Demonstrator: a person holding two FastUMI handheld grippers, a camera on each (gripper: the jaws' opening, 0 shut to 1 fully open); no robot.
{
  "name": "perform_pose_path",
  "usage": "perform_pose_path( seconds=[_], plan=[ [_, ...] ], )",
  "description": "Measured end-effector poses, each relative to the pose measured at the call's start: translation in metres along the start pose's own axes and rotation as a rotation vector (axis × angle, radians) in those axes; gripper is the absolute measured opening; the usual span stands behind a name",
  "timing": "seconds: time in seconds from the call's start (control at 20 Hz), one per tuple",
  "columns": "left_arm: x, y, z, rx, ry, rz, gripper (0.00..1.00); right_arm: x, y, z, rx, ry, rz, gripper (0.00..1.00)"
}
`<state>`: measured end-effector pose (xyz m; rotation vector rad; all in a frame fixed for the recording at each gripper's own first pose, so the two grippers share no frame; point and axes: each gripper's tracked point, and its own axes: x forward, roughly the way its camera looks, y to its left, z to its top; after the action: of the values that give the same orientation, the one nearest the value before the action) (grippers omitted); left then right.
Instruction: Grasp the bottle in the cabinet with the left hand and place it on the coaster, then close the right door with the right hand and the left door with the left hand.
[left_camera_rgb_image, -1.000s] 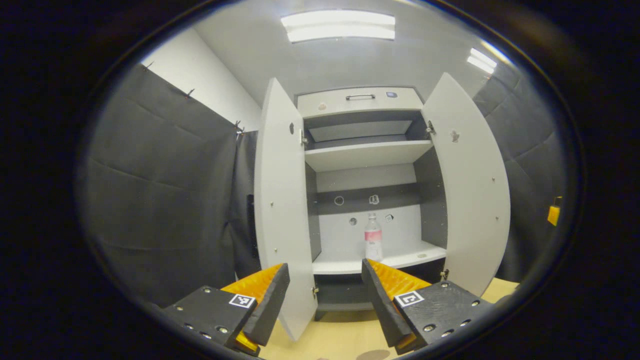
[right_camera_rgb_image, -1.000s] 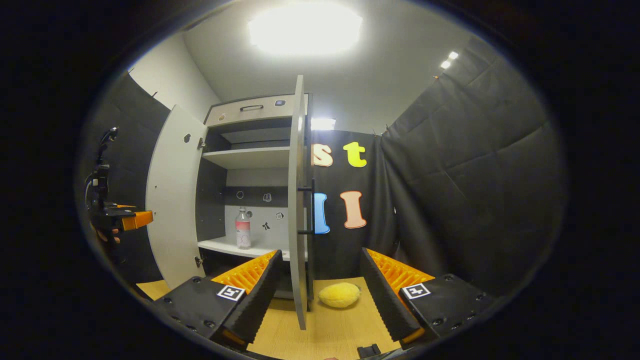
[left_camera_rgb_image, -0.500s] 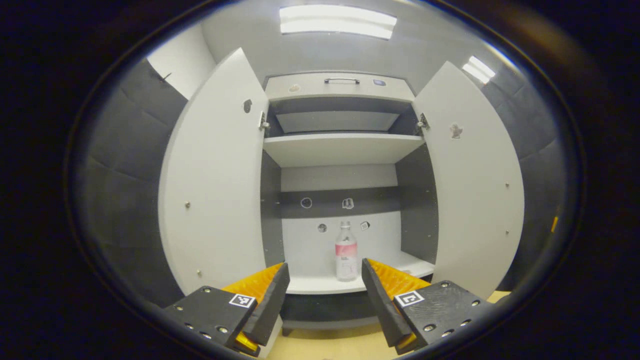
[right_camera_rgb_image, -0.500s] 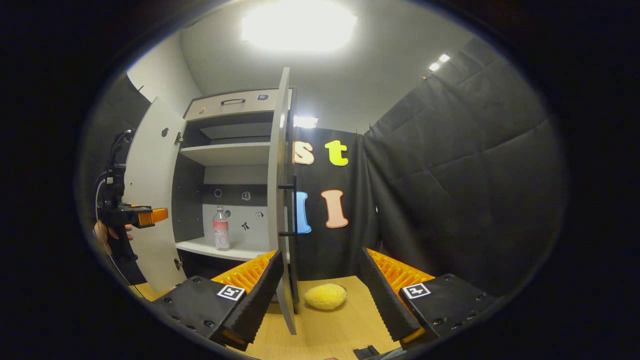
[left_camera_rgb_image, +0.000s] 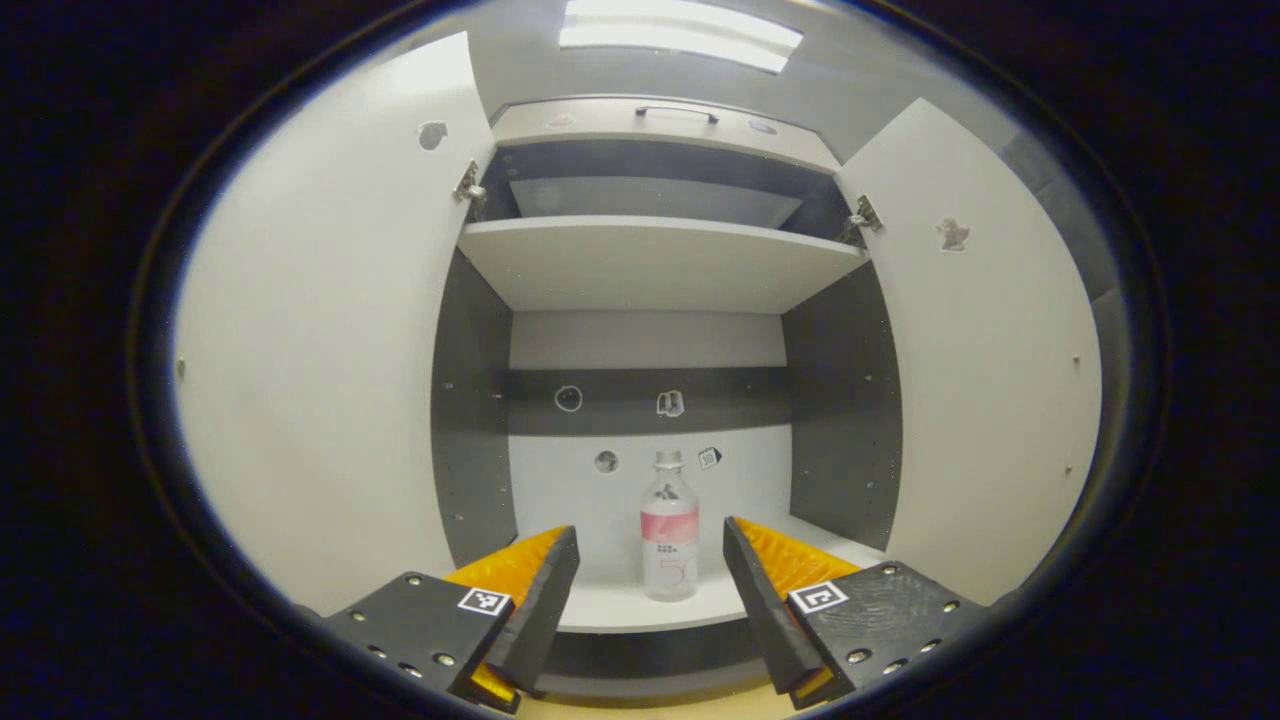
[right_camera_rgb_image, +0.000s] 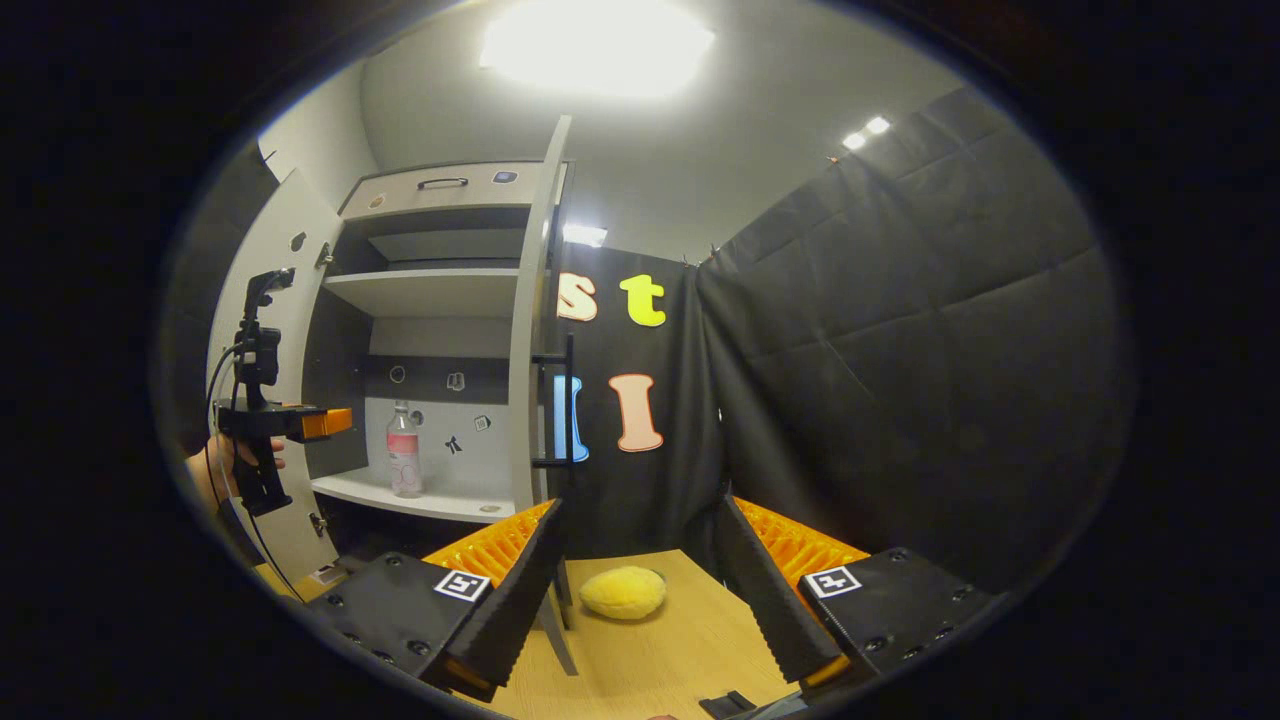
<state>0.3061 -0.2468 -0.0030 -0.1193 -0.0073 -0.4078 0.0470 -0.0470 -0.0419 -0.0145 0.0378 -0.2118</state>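
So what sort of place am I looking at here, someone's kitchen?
Probably not a kitchen: it looks like a staged recording booth. Padded black cloth walls surround a lone white cabinet with open doors, holding one clear plastic bottle with a pink label, on a light wooden table.

Bottle (left_camera_rgb_image: 669, 535) upright on cabinet shelf (left_camera_rgb_image: 620, 608); yellow sponge (right_camera_rgb_image: 622, 592) on table (right_camera_rgb_image: 660, 660)

Premises are presenting as a staged recording booth: black quilted cloth (right_camera_rgb_image: 900, 330) is hanging as walls, a white cabinet (left_camera_rgb_image: 650, 260) is standing on a wooden tabletop (right_camera_rgb_image: 660, 660), and ceiling light panels (right_camera_rgb_image: 595, 45) are glaring overhead.
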Motion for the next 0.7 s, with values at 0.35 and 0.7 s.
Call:
perform_pose_path(
  seconds=[0.35, 0.7],
  plan=[
    [0.069, -0.011, -0.034, 0.005, 0.039, -0.066, 0.92, 0.007, -0.004, -0.007, -0.023, 0.022, -0.097, 0.98],
    [0.116, -0.015, -0.057, -0.008, 0.063, -0.098, 0.85, 0.007, 0.005, -0.012, -0.052, 0.035, -0.153, 0.93]
  ],
)
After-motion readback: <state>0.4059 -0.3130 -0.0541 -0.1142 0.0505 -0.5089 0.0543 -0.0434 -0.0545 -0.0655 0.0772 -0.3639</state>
